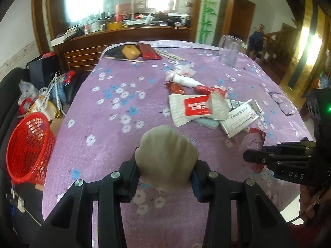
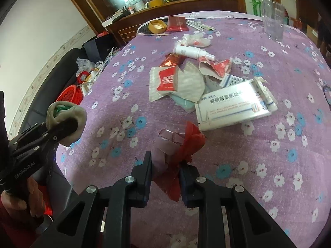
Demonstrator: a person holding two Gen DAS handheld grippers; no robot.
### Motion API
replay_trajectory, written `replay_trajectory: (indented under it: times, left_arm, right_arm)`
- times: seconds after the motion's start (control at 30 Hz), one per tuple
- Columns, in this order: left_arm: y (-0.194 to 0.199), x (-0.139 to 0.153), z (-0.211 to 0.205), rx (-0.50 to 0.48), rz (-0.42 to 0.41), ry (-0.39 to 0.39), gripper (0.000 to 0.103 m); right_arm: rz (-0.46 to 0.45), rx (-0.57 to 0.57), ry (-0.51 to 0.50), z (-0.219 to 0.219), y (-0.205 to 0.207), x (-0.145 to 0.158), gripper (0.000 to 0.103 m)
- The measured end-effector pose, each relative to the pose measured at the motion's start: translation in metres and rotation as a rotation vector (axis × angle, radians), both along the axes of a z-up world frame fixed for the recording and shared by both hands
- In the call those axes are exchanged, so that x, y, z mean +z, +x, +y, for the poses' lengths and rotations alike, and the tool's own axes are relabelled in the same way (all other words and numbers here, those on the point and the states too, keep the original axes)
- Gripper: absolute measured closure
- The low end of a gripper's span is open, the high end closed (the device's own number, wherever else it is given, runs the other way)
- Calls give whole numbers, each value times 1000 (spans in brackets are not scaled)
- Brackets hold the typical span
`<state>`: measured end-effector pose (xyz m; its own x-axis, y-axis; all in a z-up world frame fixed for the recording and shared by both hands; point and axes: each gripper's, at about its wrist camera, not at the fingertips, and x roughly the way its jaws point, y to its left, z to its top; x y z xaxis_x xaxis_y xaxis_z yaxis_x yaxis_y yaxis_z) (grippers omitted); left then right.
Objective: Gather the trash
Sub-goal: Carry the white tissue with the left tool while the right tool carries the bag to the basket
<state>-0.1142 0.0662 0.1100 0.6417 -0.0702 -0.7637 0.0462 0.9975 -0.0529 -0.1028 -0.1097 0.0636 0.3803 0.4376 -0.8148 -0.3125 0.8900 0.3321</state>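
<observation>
Your table wears a purple flowered cloth [image 1: 107, 124], with a wooden counter [image 1: 128, 33] beyond its far edge and a red basket [image 1: 26, 146] on the floor at the near left. Your left gripper [image 1: 165, 171] is clamped on a grey cloth ball [image 1: 165, 155]; your right gripper [image 2: 165, 173] pinches a red-and-clear wrapper [image 2: 178, 144] above the near cloth. The remaining trash pile [image 2: 196, 86] lies farther out, mid-table
</observation>
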Motion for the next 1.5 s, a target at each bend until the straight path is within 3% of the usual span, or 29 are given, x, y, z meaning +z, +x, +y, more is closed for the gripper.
replay_trajectory:
  times: [0.37, 1.5]
  left_arm:
    - [4, 1, 10, -30, -2, -5, 62]
    - [5, -6, 81, 66, 0, 6, 62]
  right_arm:
    - [-12, -31, -18, 6, -9, 7, 78]
    - [-8, 18, -71, 75, 1, 10, 78]
